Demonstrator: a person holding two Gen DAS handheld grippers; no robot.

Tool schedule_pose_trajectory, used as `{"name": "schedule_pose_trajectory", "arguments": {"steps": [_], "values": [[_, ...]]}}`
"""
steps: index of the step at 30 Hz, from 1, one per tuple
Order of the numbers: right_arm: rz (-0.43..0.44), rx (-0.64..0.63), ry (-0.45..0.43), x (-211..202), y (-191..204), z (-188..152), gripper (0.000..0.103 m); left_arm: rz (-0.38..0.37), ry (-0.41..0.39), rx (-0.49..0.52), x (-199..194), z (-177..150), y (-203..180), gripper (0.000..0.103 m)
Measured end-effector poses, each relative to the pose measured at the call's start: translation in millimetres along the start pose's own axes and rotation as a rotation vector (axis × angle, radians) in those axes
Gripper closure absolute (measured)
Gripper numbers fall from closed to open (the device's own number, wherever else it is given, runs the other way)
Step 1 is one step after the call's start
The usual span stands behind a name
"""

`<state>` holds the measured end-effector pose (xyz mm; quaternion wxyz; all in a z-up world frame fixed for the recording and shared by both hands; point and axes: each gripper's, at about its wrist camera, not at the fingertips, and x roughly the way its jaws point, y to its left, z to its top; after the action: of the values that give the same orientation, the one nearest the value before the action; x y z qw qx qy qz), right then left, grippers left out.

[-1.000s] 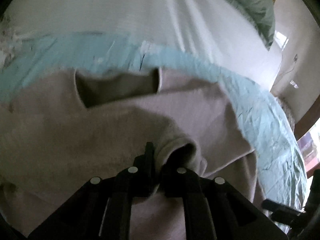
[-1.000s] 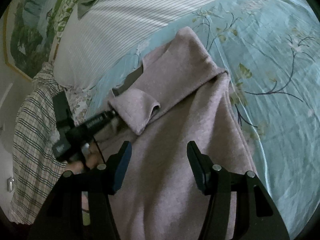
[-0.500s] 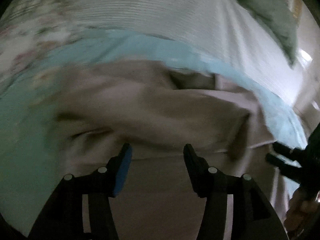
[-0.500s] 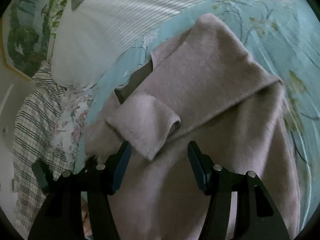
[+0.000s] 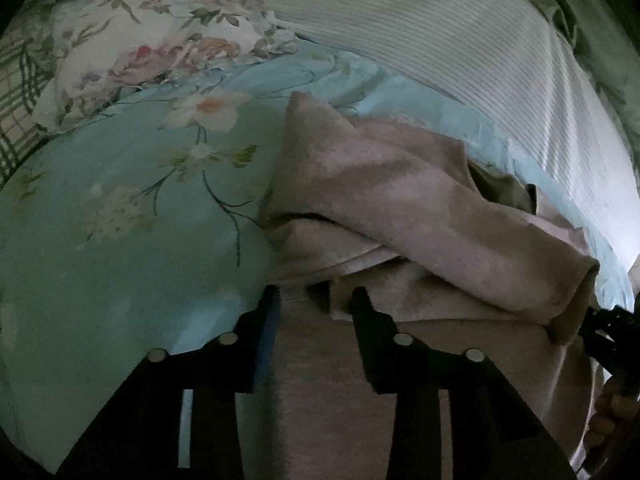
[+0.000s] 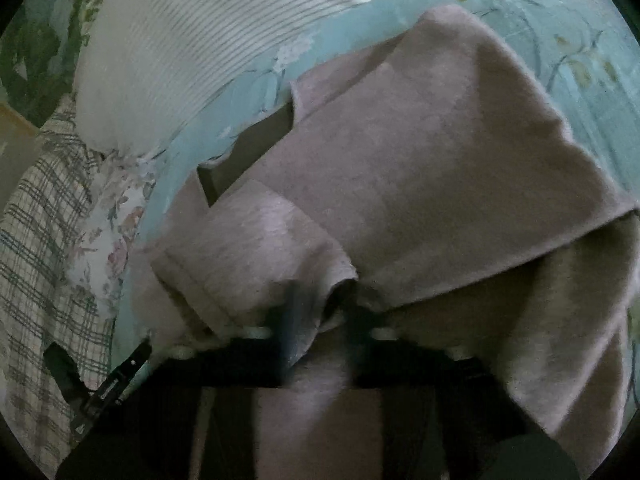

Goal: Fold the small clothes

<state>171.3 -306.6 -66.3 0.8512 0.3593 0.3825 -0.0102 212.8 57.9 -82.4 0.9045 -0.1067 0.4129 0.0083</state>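
Observation:
A dusty-pink small top (image 5: 400, 200) lies on the floral turquoise bedsheet (image 5: 120, 248), both sleeves folded in over its body. My left gripper (image 5: 316, 300) is open and empty, hovering over the garment's left edge, its left finger over the sheet. In the right wrist view the top (image 6: 440, 168) fills the middle, its neck opening (image 6: 248, 156) to the upper left. My right gripper (image 6: 320, 312) has its jaws narrowed around the cuff of the folded sleeve (image 6: 256, 252); cloth hides the fingertips, so I cannot tell whether they grip.
A white striped pillow (image 5: 460, 40) lies behind the top. A floral pillow (image 5: 132, 40) and a plaid blanket (image 6: 36, 248) lie at the left. The left gripper's body shows in the right wrist view (image 6: 100, 380).
My left gripper let go of the sleeve cuff, opened and swung left to the garment's edge. My right gripper moved forward onto the folded sleeve and its jaws narrowed.

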Motion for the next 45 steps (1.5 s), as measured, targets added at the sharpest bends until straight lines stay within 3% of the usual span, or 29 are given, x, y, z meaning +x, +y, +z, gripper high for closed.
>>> {"name": "schedule_pose_trajectory", "arguments": {"steps": [3, 9, 12, 15, 20, 23, 29, 35, 39, 42, 43, 45], "values": [[0.001, -0.041, -0.019, -5.6, 7.0, 0.3, 0.099, 0.062, -0.026, 0.003, -10.5, -1.9, 3.3, 0.068], [-0.019, -0.05, -0.078, -17.9, 12.8, 7.6, 0.099, 0.044, 0.008, 0.025, -1.7, 3.5, 6.1, 0.067], [-0.028, -0.054, -0.101, -28.0, 12.8, 14.8, 0.1, 0.082, 0.012, 0.053, 6.6, 2.0, 0.2, 0.067], [-0.068, -0.097, -0.173, -52.3, 17.1, 31.9, 0.1, 0.106, 0.025, 0.024, 13.5, 5.0, 8.4, 0.081], [-0.19, -0.138, -0.309, -93.0, 4.1, 65.2, 0.1, 0.086, 0.012, 0.003, 10.7, 7.7, 15.9, 0.086], [-0.241, -0.108, -0.283, -84.1, -17.4, 71.7, 0.1, 0.079, 0.004, 0.001, 8.9, 6.6, 15.5, 0.089], [-0.249, -0.056, -0.231, -66.6, -46.4, 66.7, 0.1, -0.011, -0.069, -0.011, -13.9, 8.8, 18.1, 0.094], [-0.284, -0.054, -0.247, -67.7, -48.8, 66.0, 0.1, -0.05, -0.006, -0.094, -0.9, 5.4, 33.3, 0.094], [-0.318, -0.029, -0.204, -59.0, -59.5, 61.7, 0.1, -0.026, -0.005, -0.042, -3.4, -3.5, 26.6, 0.094], [-0.314, 0.016, -0.197, -60.2, -68.4, 58.6, 0.1, -0.066, 0.041, -0.024, -3.7, -5.0, 27.8, 0.094], [-0.321, 0.011, -0.201, -61.7, -68.1, 57.9, 0.1, -0.105, 0.058, -0.035, -6.3, -2.8, 32.1, 0.091], [-0.341, -0.005, -0.202, -62.6, -66.2, 56.9, 0.1, -0.158, 0.063, -0.049, -13.5, 5.3, 40.0, 0.074]]}}
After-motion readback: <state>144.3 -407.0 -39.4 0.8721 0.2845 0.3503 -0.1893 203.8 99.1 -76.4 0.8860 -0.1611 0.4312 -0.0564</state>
